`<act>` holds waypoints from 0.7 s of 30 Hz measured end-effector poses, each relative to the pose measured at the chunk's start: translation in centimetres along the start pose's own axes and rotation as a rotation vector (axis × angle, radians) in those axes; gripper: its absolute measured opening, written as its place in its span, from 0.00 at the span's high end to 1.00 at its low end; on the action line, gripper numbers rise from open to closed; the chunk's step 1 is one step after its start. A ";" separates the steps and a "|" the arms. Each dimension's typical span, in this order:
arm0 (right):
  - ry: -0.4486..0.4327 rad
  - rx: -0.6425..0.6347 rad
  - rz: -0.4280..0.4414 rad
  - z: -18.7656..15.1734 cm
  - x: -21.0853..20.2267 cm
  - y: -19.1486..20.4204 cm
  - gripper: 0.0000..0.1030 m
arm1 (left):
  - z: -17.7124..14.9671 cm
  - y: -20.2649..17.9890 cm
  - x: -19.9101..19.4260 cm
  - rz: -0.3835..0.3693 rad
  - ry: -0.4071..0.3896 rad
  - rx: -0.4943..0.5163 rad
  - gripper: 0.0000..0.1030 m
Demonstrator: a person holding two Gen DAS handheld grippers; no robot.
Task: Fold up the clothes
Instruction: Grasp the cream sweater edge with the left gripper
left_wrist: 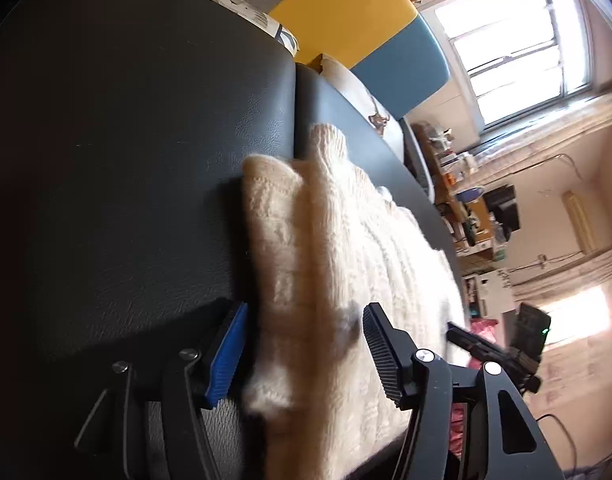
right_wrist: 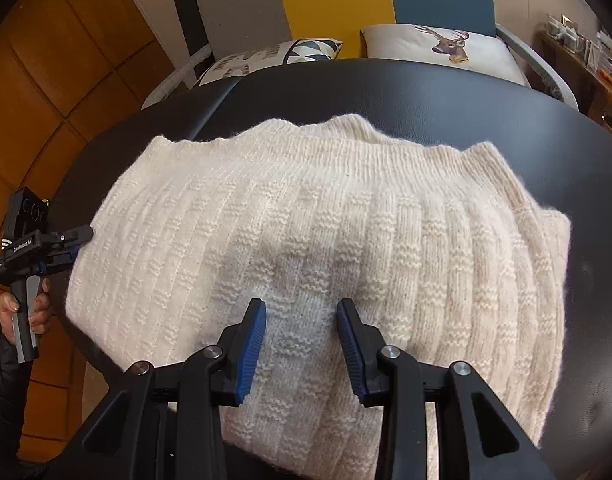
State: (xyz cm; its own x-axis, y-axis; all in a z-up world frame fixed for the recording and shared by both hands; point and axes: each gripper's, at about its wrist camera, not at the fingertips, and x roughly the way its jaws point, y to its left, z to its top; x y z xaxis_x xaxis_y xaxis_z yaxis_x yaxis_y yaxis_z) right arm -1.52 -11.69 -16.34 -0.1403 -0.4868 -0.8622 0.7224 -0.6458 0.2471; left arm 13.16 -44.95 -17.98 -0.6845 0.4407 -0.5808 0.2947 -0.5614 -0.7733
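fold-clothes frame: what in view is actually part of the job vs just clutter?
Job:
- cream knit sweater, folded on the black padded table
- left gripper, jaws open around the sweater's edge
- right gripper, jaws open over the sweater

Clutter:
- deer-print cushion
- geometric-print cushion
- cluttered shelf
- window

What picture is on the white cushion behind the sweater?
A brown deer head with antlers, on the white cushion; it shows best in the right wrist view.
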 end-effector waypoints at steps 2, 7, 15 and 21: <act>0.001 -0.007 -0.002 0.0 0.1 0.0 0.64 | 0.5 0.4 0.7 -0.049 0.023 -0.016 0.39; 0.000 -0.001 0.002 0.0 0.4 -0.2 0.64 | 1.2 0.5 1.4 -0.084 0.061 -0.033 0.39; -0.004 0.000 0.000 0.2 0.0 -0.3 0.64 | 0.8 -1.4 3.1 -0.034 0.091 0.038 0.62; -0.050 0.014 -0.075 0.1 -2.9 -2.8 0.64 | 0.1 -1.5 3.1 -0.044 0.041 0.035 0.81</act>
State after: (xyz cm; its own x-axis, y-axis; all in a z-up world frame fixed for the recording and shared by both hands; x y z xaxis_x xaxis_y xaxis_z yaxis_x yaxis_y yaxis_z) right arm -3.22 -8.54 -14.44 -0.2275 -0.4659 -0.8551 0.6990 -0.6895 0.1897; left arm 10.53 -42.78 -18.64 -0.6682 0.4936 -0.5567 0.2409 -0.5644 -0.7896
